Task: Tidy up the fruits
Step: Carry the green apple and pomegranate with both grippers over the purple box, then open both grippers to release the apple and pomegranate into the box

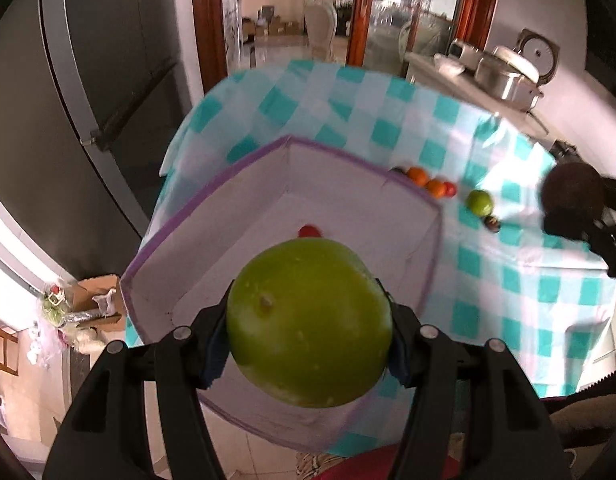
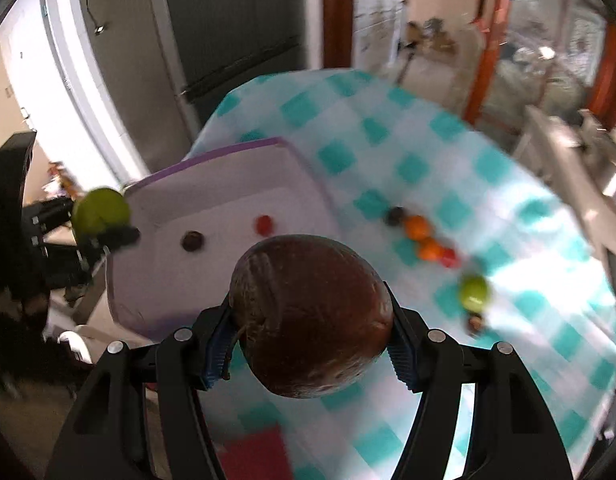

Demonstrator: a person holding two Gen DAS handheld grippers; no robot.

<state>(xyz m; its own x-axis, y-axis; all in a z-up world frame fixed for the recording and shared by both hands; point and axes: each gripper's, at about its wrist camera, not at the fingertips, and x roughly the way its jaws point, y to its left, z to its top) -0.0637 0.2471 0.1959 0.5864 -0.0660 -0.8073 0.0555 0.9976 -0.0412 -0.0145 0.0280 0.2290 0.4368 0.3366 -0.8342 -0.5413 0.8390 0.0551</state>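
My left gripper (image 1: 308,328) is shut on a large green fruit (image 1: 308,332) and holds it above the near edge of a white box with purple trim (image 1: 363,216). My right gripper (image 2: 309,332) is shut on a large dark brown fruit (image 2: 311,320) and holds it above the checked tablecloth (image 2: 427,140), to the right of the box (image 2: 236,168). The box holds a small red fruit (image 2: 264,224) and a small dark fruit (image 2: 192,241). On the cloth lie two orange fruits (image 2: 415,227), a small red one (image 2: 449,256), a green one (image 2: 473,292) and small dark ones (image 2: 395,215).
A dark fridge (image 1: 68,100) stands left of the table. A counter with metal pots (image 1: 503,76) is at the back right. A doorway (image 1: 284,12) lies behind the table. A cardboard box (image 1: 96,300) sits on the floor at the left.
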